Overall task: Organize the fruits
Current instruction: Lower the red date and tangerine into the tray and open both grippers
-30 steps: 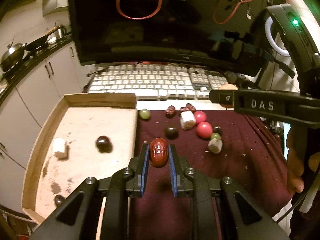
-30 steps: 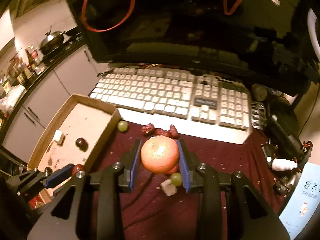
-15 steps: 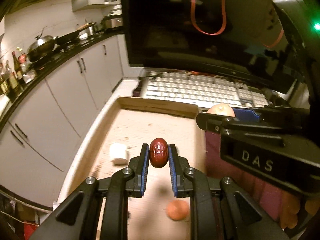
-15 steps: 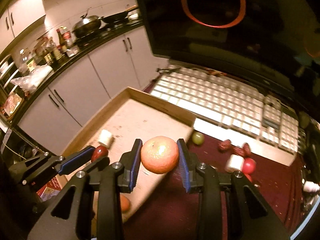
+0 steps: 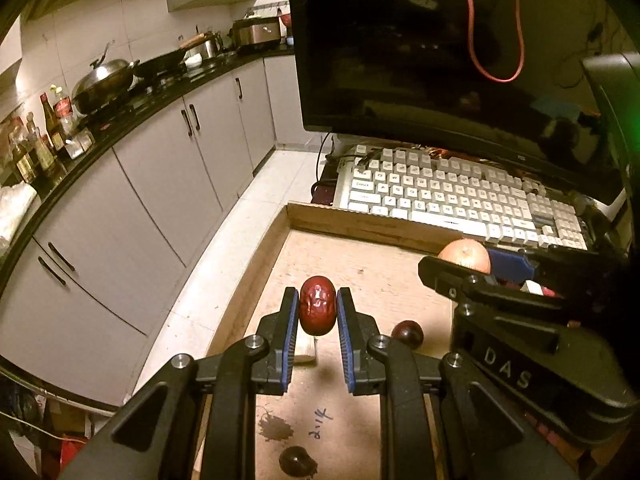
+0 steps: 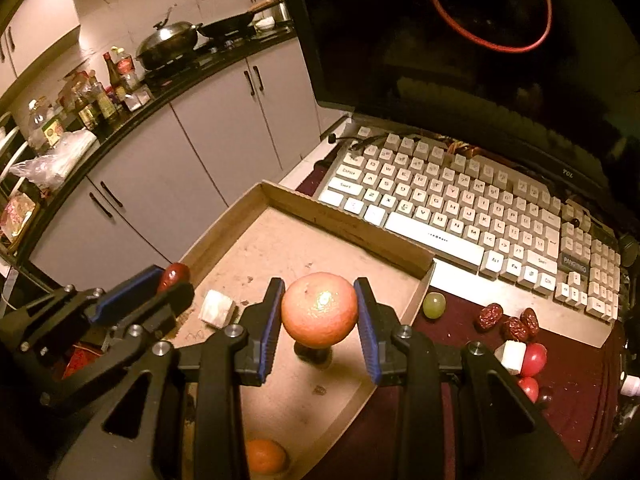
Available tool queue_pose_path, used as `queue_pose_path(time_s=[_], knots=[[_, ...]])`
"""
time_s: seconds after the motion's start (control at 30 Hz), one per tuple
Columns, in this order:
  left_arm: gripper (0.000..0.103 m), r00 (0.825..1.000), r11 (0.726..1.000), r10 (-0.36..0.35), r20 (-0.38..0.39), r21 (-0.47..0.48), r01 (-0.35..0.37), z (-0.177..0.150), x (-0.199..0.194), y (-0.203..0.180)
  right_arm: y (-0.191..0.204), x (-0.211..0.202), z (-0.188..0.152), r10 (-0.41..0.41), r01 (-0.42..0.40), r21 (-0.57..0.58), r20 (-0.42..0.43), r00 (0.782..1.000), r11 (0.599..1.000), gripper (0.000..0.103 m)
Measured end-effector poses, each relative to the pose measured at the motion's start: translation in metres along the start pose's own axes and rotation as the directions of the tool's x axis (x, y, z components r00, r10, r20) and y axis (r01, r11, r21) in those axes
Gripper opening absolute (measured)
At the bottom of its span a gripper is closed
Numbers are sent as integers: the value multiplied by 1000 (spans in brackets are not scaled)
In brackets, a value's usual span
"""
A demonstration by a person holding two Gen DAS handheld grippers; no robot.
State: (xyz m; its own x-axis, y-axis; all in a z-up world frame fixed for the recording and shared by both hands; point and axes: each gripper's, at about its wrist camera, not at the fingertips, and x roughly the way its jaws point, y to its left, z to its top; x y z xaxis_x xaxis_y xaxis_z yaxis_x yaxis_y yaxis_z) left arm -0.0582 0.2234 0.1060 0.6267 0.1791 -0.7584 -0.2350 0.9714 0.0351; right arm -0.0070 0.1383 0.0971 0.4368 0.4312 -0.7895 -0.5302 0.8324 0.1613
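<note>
Firmly left gripper (image 5: 318, 312) clamps red date (image 5: 317, 310); right gripper (image 6: 319, 312) clamps orange (image 6: 319, 309).

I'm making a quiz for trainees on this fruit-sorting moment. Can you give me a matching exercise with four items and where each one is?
Items:
1. red date
2. orange
3. green grape
4. white cube

Places:
A. on the dark red cloth, just outside the box
B. lying on the box floor
C. clamped in the right gripper
D. clamped in the left gripper

Pairs: 1-D, 2-C, 3-A, 4-B
</note>
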Motion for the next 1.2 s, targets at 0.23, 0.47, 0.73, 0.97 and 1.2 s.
queue_pose_path(time_s=[0.23,0.47,0.73,0.97,1.2], knots=[[18,999,1000,6,-43,-7,-6,0,21,6,-2,24,-2,-18,19,11,-49,999,1000,37],[18,997,1000,5,-82,7,-5,3,43,11,-10,41,-4,-36,39,34,-83,996,999,37],[18,991,1000,-2,-137,-7,1,2,62,17,-9,53,0,-37,41,33,-110,993,999,37],[18,980,1000,6,-198,-11,-8,0,85,19,-10,74,-3,-48,55,38,-165,985,998,37],[22,974,999,38,-225,5,-38,-1,97,16,-13,90,-5,-46,57,47,-211,976,997,38]])
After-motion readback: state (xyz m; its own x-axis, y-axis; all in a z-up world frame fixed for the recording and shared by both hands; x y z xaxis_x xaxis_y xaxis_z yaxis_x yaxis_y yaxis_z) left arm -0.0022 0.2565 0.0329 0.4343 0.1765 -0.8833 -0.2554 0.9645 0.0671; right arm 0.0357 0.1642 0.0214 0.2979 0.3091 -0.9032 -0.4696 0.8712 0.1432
